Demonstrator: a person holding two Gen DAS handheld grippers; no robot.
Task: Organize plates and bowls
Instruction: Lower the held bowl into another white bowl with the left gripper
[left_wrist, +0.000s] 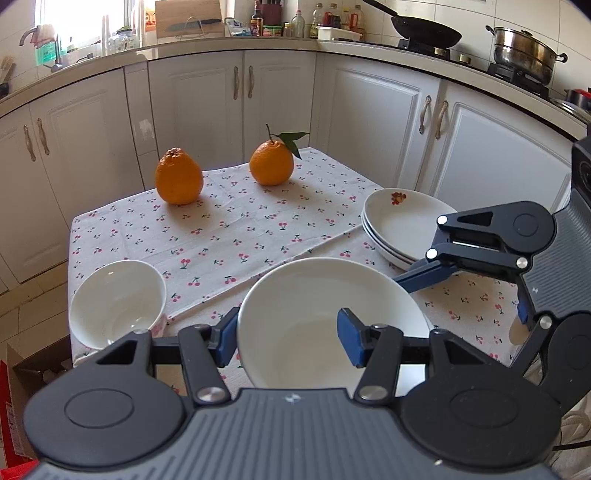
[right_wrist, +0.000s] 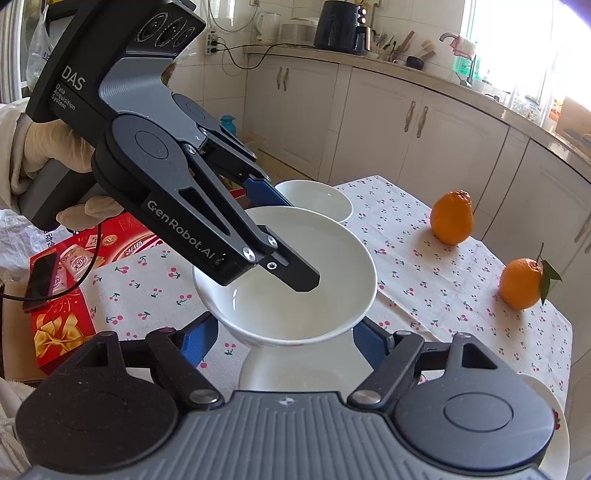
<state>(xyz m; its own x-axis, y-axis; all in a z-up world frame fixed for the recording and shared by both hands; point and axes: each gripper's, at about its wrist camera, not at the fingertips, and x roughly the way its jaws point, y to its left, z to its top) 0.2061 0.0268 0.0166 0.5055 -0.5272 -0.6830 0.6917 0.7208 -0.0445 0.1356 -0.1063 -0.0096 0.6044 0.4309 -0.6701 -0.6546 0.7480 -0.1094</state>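
Home kitchen, white cabinets (left_wrist: 207, 107), stove wok (left_wrist: 424, 33) (steel pot (left_wrist: 524, 51)), sink tap (right_wrist: 448, 37)

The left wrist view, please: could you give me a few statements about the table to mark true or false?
1. Two oranges sit on the tablecloth. True.
2. The small bowl holds an orange. False: it is empty.
3. The left claw has one finger inside the large bowl. True.
4. The top plate is plain white. False: it has a small coloured motif near the rim.
5. The right claw grips an orange. False: it is open.
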